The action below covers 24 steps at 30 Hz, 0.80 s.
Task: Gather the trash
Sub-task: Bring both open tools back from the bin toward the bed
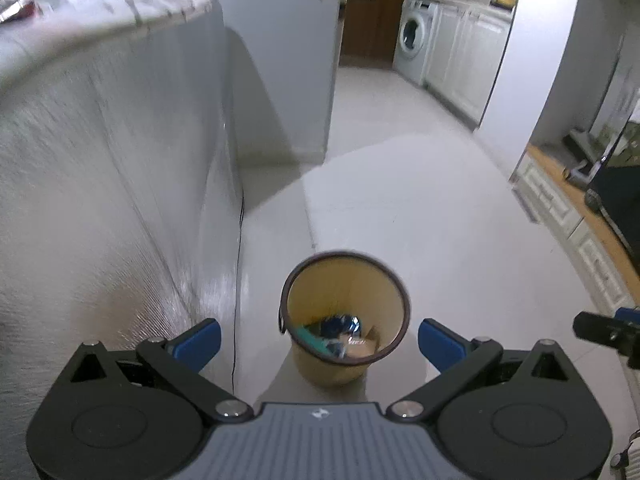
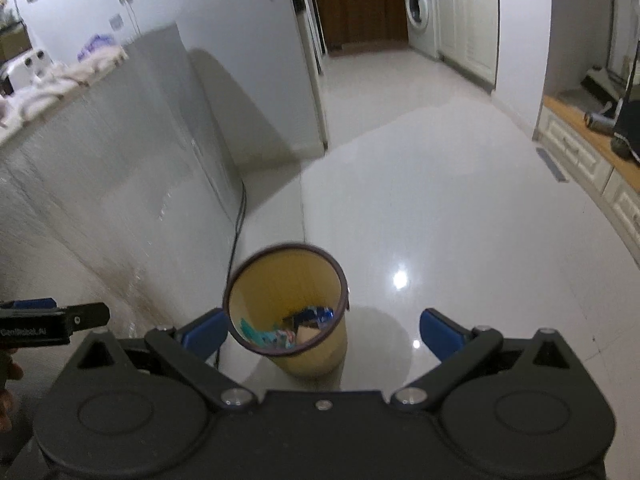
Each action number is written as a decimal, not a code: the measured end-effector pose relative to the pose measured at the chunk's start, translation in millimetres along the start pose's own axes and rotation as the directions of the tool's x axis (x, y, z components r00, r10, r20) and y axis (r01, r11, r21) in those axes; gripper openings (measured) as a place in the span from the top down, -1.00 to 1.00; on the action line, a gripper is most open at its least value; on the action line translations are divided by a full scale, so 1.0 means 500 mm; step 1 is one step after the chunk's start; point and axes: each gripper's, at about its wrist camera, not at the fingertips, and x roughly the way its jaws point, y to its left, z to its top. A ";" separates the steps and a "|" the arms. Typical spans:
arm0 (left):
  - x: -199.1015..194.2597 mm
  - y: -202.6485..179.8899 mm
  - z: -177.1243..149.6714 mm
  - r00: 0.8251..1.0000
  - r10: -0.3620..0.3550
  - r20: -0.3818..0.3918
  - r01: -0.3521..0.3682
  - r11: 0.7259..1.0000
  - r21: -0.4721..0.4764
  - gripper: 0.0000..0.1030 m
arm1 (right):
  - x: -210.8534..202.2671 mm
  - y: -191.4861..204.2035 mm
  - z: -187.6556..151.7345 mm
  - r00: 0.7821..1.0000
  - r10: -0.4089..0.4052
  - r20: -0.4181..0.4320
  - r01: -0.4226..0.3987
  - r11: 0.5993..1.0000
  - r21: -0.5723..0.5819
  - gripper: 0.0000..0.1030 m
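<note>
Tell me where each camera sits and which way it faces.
Left wrist: on the left tool, looking down and forward at the yellow bin on the floor; the right tool's tip shows at right.
Right wrist: on the right tool, aimed likewise at the bin; the left tool and fingers show at left.
Shared: bin, washing machine, cabinet side.

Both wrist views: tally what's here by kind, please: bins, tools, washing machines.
Bins: 1, yellow, trash inside, standing on the floor
Tools: 2, left tool and right tool, both open and empty
Washing machines: 1, far end of the room
Total: 4
</note>
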 end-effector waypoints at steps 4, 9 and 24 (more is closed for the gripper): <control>-0.076 -0.008 0.007 0.997 -0.025 0.068 0.025 1.000 0.010 -1.00 | -0.069 0.012 -0.006 0.998 0.002 0.061 -0.002 1.000 -0.006 -1.00; -0.159 -0.012 0.013 0.989 -0.052 0.141 0.049 0.998 0.029 -1.00 | -0.160 0.037 -0.004 0.988 0.011 0.152 -0.008 1.000 -0.018 -1.00; -0.408 0.045 0.045 0.940 -0.066 0.335 0.054 0.997 0.047 -1.00 | -0.398 0.183 0.056 0.925 0.049 0.378 -0.009 0.994 -0.106 -1.00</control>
